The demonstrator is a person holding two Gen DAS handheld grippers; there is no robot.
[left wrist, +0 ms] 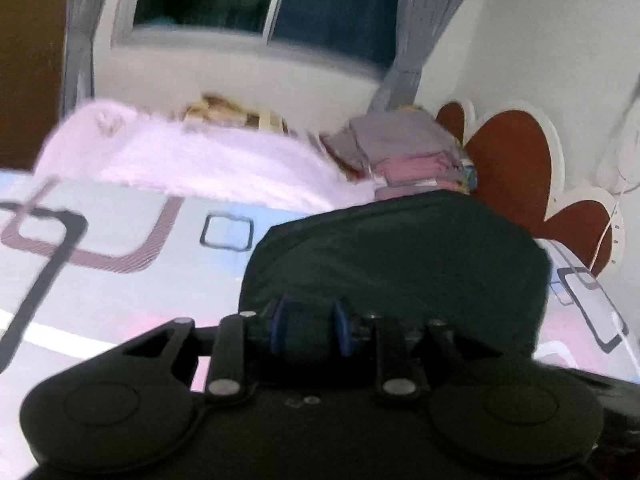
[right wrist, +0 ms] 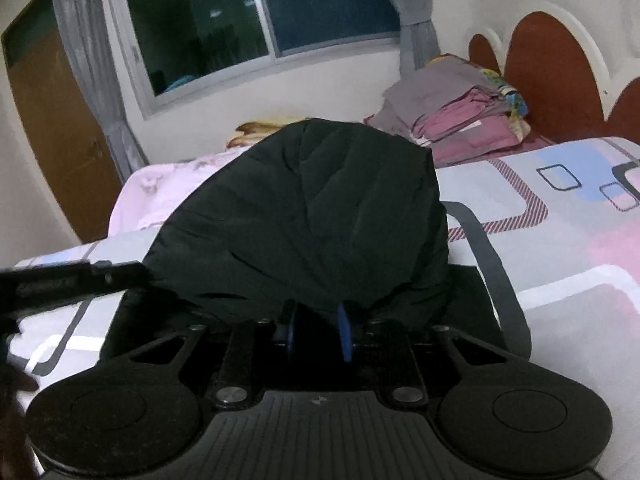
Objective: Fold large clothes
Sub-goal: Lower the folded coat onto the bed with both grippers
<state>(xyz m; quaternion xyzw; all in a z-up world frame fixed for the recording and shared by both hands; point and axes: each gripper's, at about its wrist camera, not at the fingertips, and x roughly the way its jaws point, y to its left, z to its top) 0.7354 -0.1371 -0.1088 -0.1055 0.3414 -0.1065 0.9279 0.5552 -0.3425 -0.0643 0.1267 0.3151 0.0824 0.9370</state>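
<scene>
- Two tongs, left tongs [left wrist: 310,322] and right tongs [right wrist: 320,330], each pinch an edge of the black garment [right wrist: 304,216] between blue pads; the cloth bulges up over the bed [right wrist: 560,280]
- bed sheet printed with grey, pink and blue rounded squares; pale pink blanket [left wrist: 192,160] lies along its far side
- folded stack of clothes [right wrist: 452,112] sits by the red-brown scalloped headboard [right wrist: 552,72]
- dark window [right wrist: 240,20] with grey curtains [right wrist: 84,60]; brown wooden door [right wrist: 52,140] at left

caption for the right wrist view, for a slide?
Right gripper, jaws shut on a black garment, holds it above the patterned bed, folded clothes stacked behind.
</scene>
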